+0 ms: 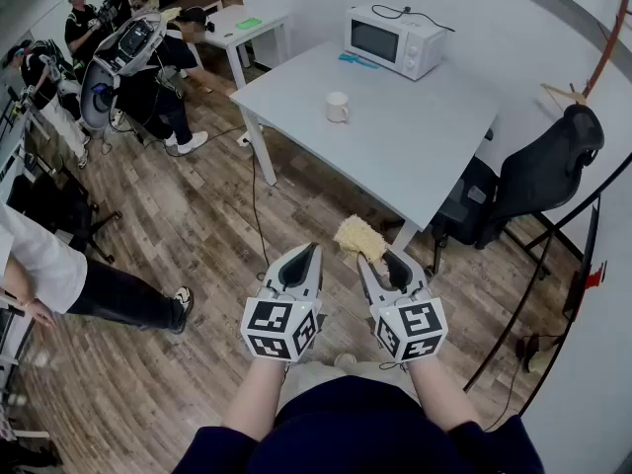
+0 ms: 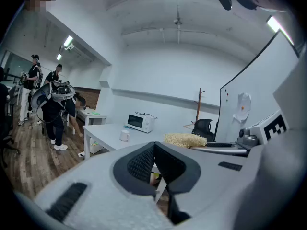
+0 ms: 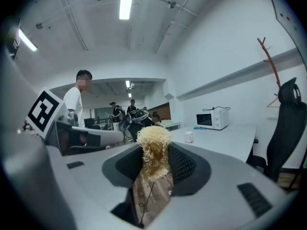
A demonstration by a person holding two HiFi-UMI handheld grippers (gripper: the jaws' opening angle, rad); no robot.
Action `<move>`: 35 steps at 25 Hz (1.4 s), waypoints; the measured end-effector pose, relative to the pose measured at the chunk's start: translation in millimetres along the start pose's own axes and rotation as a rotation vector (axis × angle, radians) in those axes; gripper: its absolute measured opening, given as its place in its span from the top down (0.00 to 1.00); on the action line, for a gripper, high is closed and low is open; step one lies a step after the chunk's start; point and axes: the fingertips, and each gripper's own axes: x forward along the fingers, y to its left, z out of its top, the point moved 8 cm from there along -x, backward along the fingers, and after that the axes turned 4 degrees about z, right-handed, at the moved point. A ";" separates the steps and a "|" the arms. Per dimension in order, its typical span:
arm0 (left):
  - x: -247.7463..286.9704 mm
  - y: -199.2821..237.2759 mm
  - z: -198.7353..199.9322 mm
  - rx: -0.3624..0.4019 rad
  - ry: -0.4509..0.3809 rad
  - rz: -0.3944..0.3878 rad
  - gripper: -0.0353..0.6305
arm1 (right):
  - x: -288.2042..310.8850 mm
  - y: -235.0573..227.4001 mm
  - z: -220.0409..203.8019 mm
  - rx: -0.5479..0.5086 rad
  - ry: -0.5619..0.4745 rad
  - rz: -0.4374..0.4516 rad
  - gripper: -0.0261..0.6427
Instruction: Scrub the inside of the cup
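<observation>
A white cup stands on the grey table, far ahead of both grippers; it also shows small in the left gripper view and the right gripper view. My right gripper is shut on a yellow fibrous scrubber, which sticks up between its jaws. My left gripper is shut and holds nothing, its pads meeting. Both grippers hang over the wooden floor, side by side, well short of the table.
A white microwave sits at the table's far end. A black office chair stands right of the table, with a coat stand behind it. Several people and equipment occupy the left; a person stands close at left.
</observation>
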 end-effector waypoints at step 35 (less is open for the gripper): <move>-2.1 19.0 -9.2 -0.007 0.019 0.104 0.92 | 25.7 6.5 -6.0 0.058 0.015 0.080 0.72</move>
